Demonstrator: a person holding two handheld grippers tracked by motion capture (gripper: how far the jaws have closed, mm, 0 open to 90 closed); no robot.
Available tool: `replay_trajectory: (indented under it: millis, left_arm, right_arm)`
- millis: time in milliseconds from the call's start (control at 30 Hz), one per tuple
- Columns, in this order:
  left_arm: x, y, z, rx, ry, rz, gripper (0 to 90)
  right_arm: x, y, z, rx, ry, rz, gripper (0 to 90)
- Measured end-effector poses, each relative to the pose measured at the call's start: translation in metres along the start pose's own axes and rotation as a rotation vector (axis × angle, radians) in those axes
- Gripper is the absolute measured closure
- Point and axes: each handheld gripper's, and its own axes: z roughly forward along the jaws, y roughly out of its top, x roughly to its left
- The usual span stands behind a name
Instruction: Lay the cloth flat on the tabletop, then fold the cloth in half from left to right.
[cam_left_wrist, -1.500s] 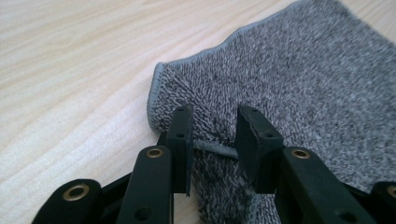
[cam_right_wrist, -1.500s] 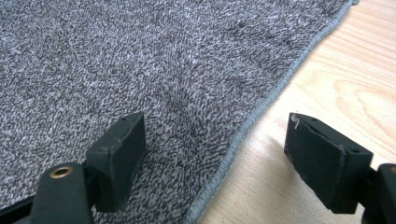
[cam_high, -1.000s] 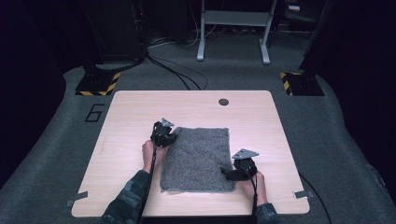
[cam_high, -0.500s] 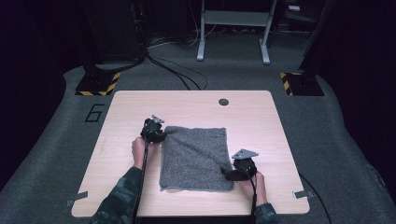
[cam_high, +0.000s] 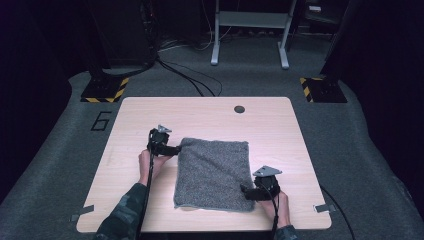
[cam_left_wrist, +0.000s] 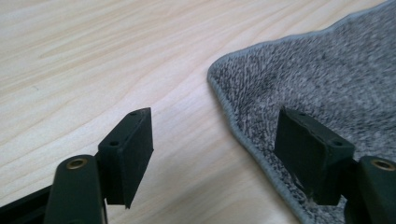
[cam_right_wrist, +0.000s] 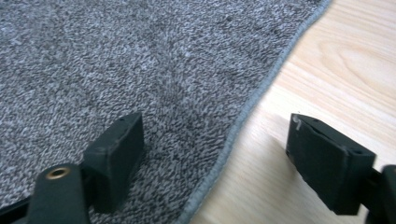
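Left hand-held gripper (cam_high: 174, 149) is sitting released at the upper left corner of the grey towel (cam_high: 215, 172), left of centre in the high view; its jaws have just been opening, and nothing is being pinched between them. In the left gripper view, this hand-held gripper (cam_left_wrist: 215, 140) is standing with one jaw over bare wood at the lower left of the frame and the other over the towel (cam_left_wrist: 327, 79) at the lower right, with the cloth's rounded corner and hemmed edge running between them.

Right hand-held gripper (cam_high: 245, 191) is resting at the towel's lower right corner, toward the lower right of the high view, and is also standing open. In the right gripper view, it (cam_right_wrist: 215, 158) is straddling the hem: one jaw is hanging over the grey pile (cam_right_wrist: 140, 60) at the lower left, the other over the bench (cam_right_wrist: 355, 60) at the lower right.

Across the middle of the light wooden bench (cam_high: 150, 110), the towel is lying flat.
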Motion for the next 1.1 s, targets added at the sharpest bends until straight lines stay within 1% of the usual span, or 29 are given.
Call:
replay_trajectory:
  millis: [33,67,100,133,167,200,233,267,300,333,400,433,467,500,533,600,633,667,700,733,767,800,833,900,933,967,1000,1067,1100]
  left_arm:
    - [0.0,0.0,-0.001,-0.009,-0.004,-0.002,25.0]
    - [-0.001,0.0,-0.001,-0.018,-0.009,-0.01,24.8]
    - [-0.001,0.0,-0.003,-0.018,-0.015,-0.006,24.2]
    - [-0.002,0.001,-0.003,-0.021,-0.013,-0.003,23.5]
    - [-0.003,0.002,-0.002,-0.025,-0.015,-0.001,22.4]
    - [-0.002,0.003,-0.002,-0.013,-0.015,0.012,21.8]
    - [-0.002,0.004,0.001,-0.028,-0.017,-0.001,21.9]
    - [-0.001,0.004,0.002,-0.029,-0.017,-0.002,22.1]
    - [-0.001,0.005,0.003,-0.016,-0.015,0.009,22.4]
    - [-0.001,0.006,0.006,-0.016,-0.008,0.005,22.4]
    - [0.001,0.008,0.009,0.0,-0.015,0.007,22.5]
    - [0.001,0.008,0.012,-0.011,-0.013,-0.005,22.6]
    - [0.001,0.008,0.013,-0.01,-0.017,-0.016,22.5]
    - [0.003,0.009,0.014,-0.006,-0.024,-0.018,22.4]
    - [0.003,0.01,0.015,-0.009,-0.025,-0.026,22.4]
    - [0.004,0.012,0.015,-0.012,-0.027,-0.03,22.1]
    - [0.004,0.014,0.016,-0.017,-0.019,-0.024,22.1]
    - [0.004,0.015,0.016,-0.018,-0.019,-0.029,22.1]
    - [0.004,0.016,0.017,-0.018,-0.018,-0.029,22.1]
    - [0.005,0.017,0.017,-0.006,-0.02,-0.02,22.1]
    - [0.004,0.017,0.018,-0.015,-0.027,-0.038,22.0]
    - [0.004,0.018,0.019,-0.01,-0.029,-0.035,21.9]
    - [0.004,0.019,0.02,-0.011,-0.03,-0.037,21.9]
    - [0.003,0.02,0.023,-0.008,-0.036,-0.04,21.6]
    - [0.002,0.02,0.025,-0.012,-0.032,-0.044,21.6]
    - [0.002,0.02,0.025,-0.006,-0.037,-0.041,21.2]
    - [0.002,0.021,0.027,-0.004,-0.041,-0.048,21.0]
    - [0.002,0.022,0.028,0.002,-0.041,-0.041,20.9]
    - [0.001,0.022,0.03,-0.004,-0.042,-0.052,21.0]
  right_arm:
    - [-0.004,0.0,-0.002,-0.019,0.013,0.011,16.5]
    - [-0.005,0.002,-0.003,-0.026,0.025,0.028,15.7]
    - [-0.007,0.004,-0.005,-0.03,0.033,0.037,15.5]
    - [-0.008,0.008,-0.008,-0.037,0.036,0.039,15.4]
    - [-0.007,0.012,-0.009,-0.039,0.033,0.03,15.4]
    - [-0.005,0.019,-0.012,-0.047,0.035,0.016,15.3]
    - [-0.002,0.024,-0.014,-0.055,0.038,0.004,15.2]
    - [0.003,0.029,-0.015,-0.067,0.048,-0.002,15.2]
    - [0.009,0.034,-0.017,-0.075,0.055,-0.017,15.2]
    - [0.017,0.039,-0.018,-0.081,0.062,-0.022,15.2]
    - [0.032,0.047,-0.017,-0.084,0.078,-0.058,15.3]
    - [0.04,0.05,-0.015,-0.082,0.088,-0.072,15.3]
    - [0.046,0.052,-0.014,-0.082,0.098,-0.08,15.4]
    - [0.053,0.054,-0.012,-0.083,0.112,-0.089,15.6]
    - [0.061,0.056,-0.009,-0.08,0.117,-0.113,15.6]
    - [0.073,0.058,-0.006,-0.08,0.139,-0.125,15.8]
    - [0.076,0.059,-0.004,-0.084,0.148,-0.134,15.9]
    - [0.083,0.06,-0.003,-0.087,0.155,-0.138,15.9]
    - [0.089,0.061,-0.001,-0.087,0.17,-0.167,16.1]
    - [0.094,0.062,0.0,-0.085,0.176,-0.168,16.1]
    - [0.098,0.063,0.001,-0.088,0.185,-0.177,16.2]
    - [0.101,0.064,0.002,-0.088,0.19,-0.189,16.3]
    - [0.105,0.065,0.003,-0.09,0.196,-0.186,16.4]
    - [0.115,0.066,0.006,-0.088,0.215,-0.199,16.6]
    - [0.118,0.067,0.007,-0.091,0.22,-0.2,16.7]
    - [0.122,0.067,0.01,-0.091,0.23,-0.216,16.9]
    - [0.127,0.067,0.01,-0.078,0.238,-0.202,17.2]
    - [0.137,0.068,0.014,-0.077,0.254,-0.218,17.9]
    - [0.14,0.069,0.015,-0.078,0.259,-0.223,18.3]
